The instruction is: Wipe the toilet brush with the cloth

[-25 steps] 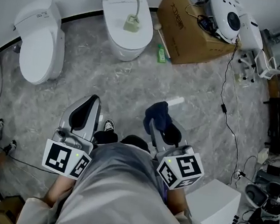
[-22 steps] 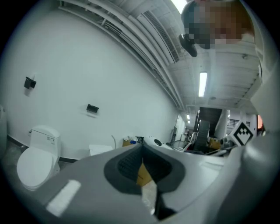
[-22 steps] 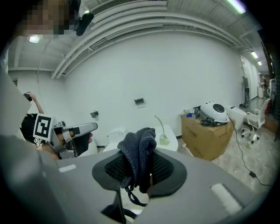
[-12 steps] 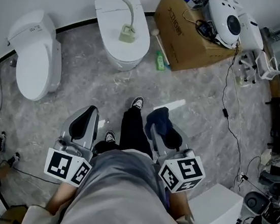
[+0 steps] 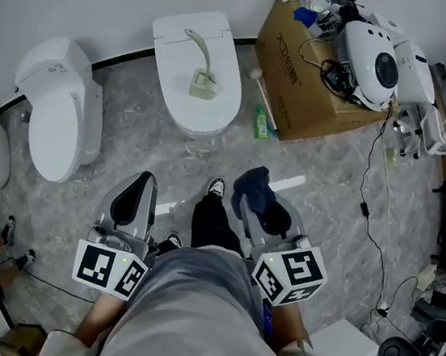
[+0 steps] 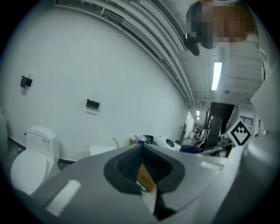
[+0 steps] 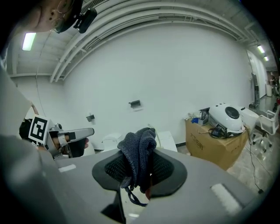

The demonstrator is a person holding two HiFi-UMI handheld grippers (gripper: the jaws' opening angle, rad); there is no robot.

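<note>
Cloth [image 5: 252,187]: dark blue, knitted look, bunched. Judged light, limp and not slippery; it should drape over whatever it meets.

Right tongs [image 5: 252,205]: clenched on the cloth. A wad stands up past the tips, and a loose strand hangs below the pads in the right gripper view.

Toilet brush [image 5: 200,63]: lies on the closed lid of the middle toilet [image 5: 219,112]. Its pale curved handle runs toward the wall, and the greenish block-shaped head points toward the person. Judged light, with a rigid handle. A smooth handle on a smooth lid may skid if pushed sideways.

Best hold: mid-handle, clear of the head, leaving the rest open to the cloth.

Left tongs [image 5: 138,190]: clenched, nothing between them.

Position: the brush sits well ahead of both tongs, across open floor, roughly between their two lines. Both tongs are held close to the person's body. Neither the cloth nor either pair of tongs touches the brush.
</note>
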